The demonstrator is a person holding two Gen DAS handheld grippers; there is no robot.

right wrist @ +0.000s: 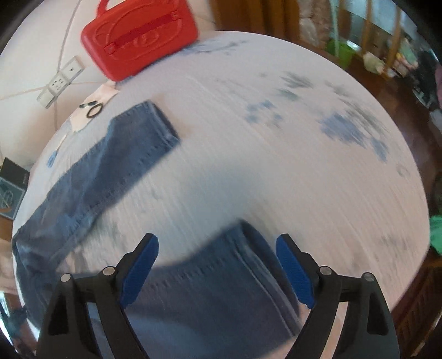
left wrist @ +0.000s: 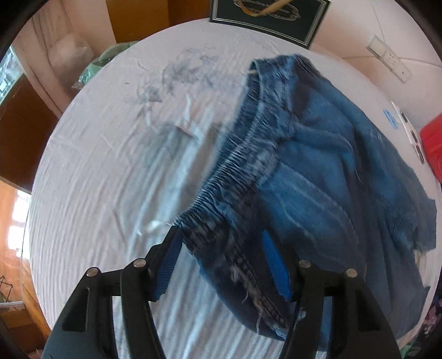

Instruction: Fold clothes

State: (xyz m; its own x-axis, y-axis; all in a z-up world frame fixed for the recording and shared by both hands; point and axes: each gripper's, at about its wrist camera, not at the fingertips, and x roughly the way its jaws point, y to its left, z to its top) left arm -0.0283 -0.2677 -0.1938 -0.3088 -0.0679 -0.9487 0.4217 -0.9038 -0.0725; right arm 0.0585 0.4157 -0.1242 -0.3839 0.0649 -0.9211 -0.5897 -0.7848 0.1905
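A pair of blue jeans (left wrist: 317, 165) lies on a white sheet (left wrist: 124, 165). In the left wrist view its gathered waistband (left wrist: 243, 154) runs up from between my left gripper's (left wrist: 221, 243) blue pads; the jaws are spread, with denim lying between them. In the right wrist view one trouser leg (right wrist: 116, 154) stretches up to the left and the other leg's hem (right wrist: 221, 270) lies between my right gripper's (right wrist: 218, 245) open jaws, which do not close on it. The view is motion-blurred.
A red case (right wrist: 138, 38) sits at the sheet's far edge, with a white power strip (right wrist: 60, 80) and a black ring (right wrist: 94, 110) nearby. Green fabric (left wrist: 102, 63) lies off the far left edge. A dark framed board (left wrist: 270, 16) stands behind.
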